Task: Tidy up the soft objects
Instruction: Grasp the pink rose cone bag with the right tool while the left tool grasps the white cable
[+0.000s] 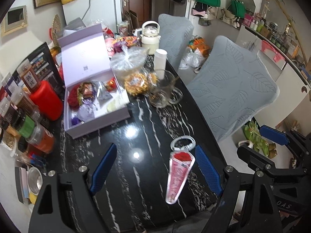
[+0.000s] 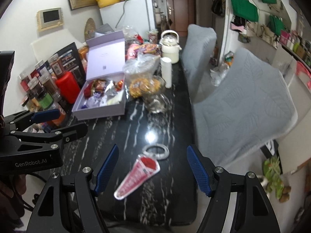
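A cone-shaped pink and red soft packet in clear wrap (image 1: 179, 176) (image 2: 139, 173) lies flat on the black marble table with white veins (image 1: 140, 136) (image 2: 175, 184). Its wide red end points away from the grippers and its narrow tip points back toward them. Touching that wide end is a coiled white cable (image 1: 182, 142) (image 2: 156, 151).

The left gripper (image 1: 155, 169) hovers above the table with its blue-padded fingers spread wide and empty; the packet sits between them, nearer the right-hand finger. The right gripper (image 2: 153, 171) is likewise wide apart and holds nothing, with the packet just ahead between its fingers.

Farther ahead, to the left, stands an open lilac cardboard gift box (image 1: 91, 89) (image 2: 103, 97) filled with wrapped sweets. Just right of it are a clear glass mug (image 1: 164, 89) (image 2: 156, 103) and a knotted clear plastic bag of yellow snacks (image 1: 134, 73) (image 2: 143, 77).
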